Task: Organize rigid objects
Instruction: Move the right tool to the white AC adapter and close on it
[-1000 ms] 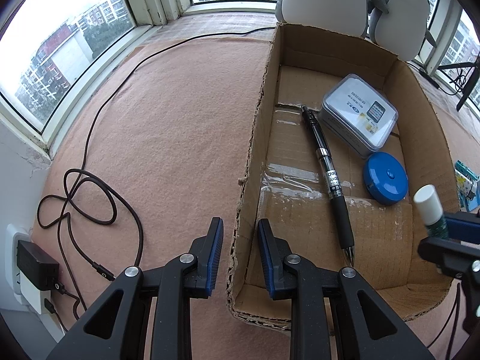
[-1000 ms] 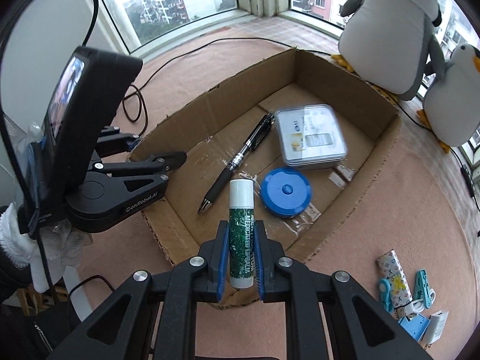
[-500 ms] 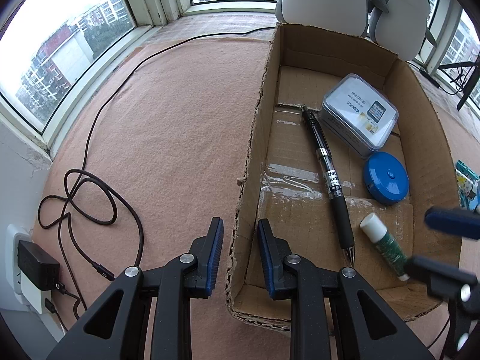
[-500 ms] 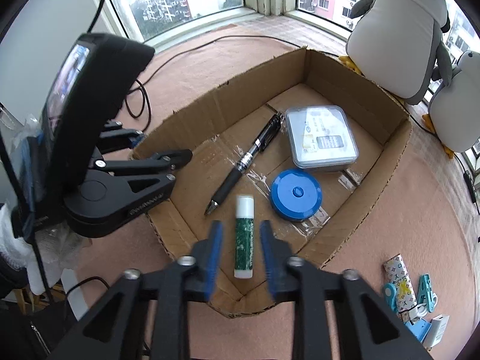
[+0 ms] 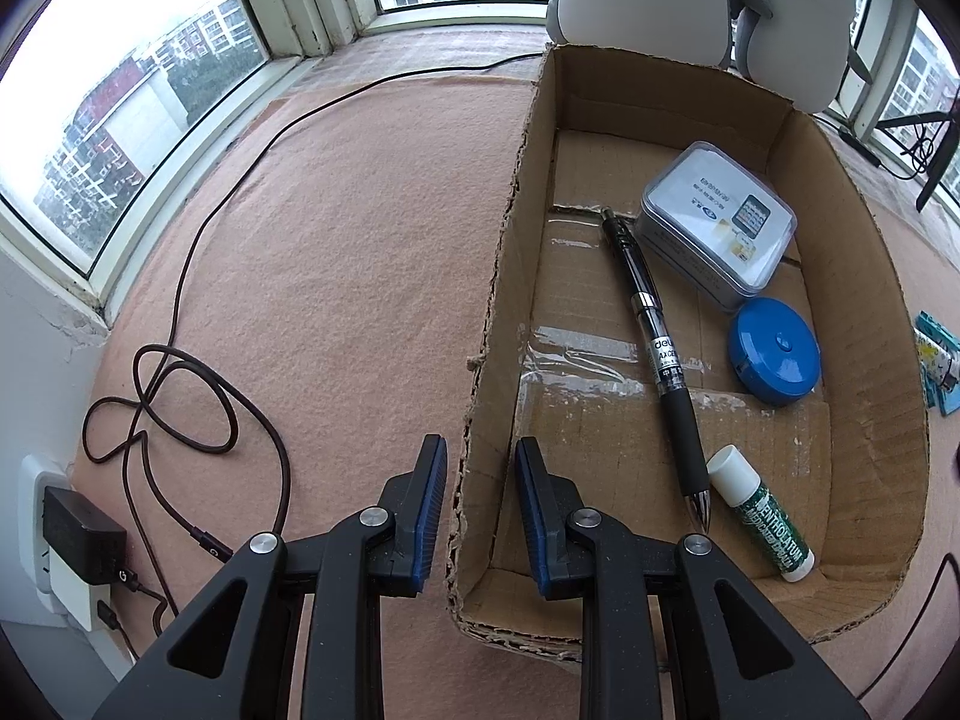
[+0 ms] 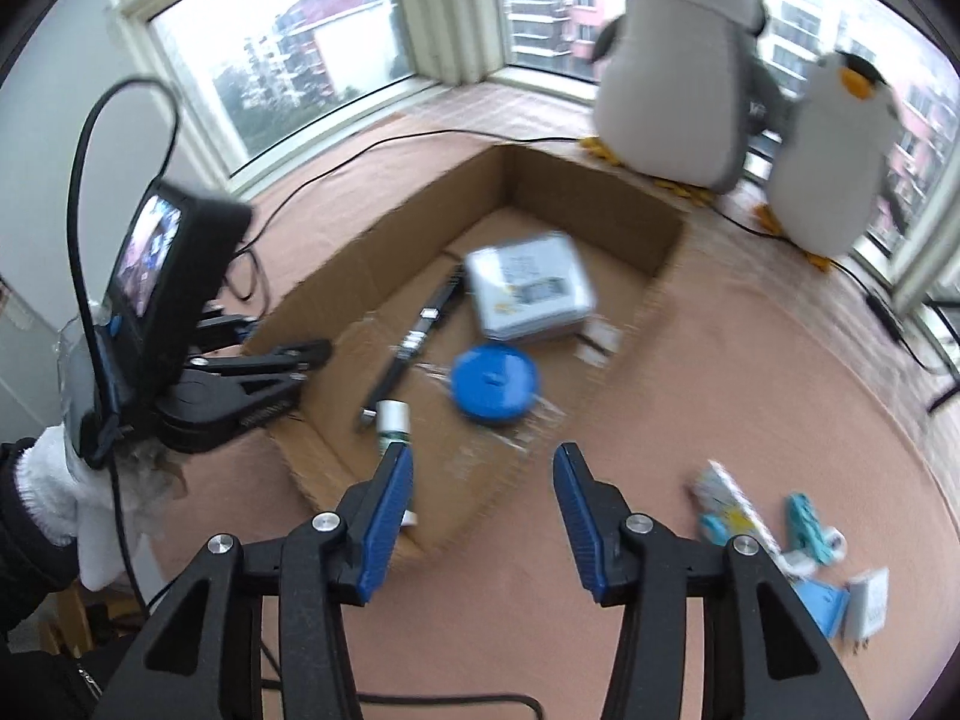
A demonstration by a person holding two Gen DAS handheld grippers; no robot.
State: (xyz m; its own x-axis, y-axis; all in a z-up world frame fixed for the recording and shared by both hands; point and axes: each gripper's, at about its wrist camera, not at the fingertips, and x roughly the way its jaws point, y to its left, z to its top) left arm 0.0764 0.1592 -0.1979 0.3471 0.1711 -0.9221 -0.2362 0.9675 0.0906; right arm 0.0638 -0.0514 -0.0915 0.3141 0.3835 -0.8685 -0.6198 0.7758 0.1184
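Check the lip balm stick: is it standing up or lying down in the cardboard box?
Lying down. The lip balm stick rests flat on the cardboard box floor beside the pen tip.

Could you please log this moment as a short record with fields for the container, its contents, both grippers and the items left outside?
container: open brown cardboard box on the pink felt mat
contents: black click pen, clear rectangular plastic case, round blue tape measure, green lip balm stick with white cap, lying flat
left gripper: clamped on the box's side wall
right gripper: jaws just opened, empty
outside: small blue clips and packets on the mat
background: two plush penguins
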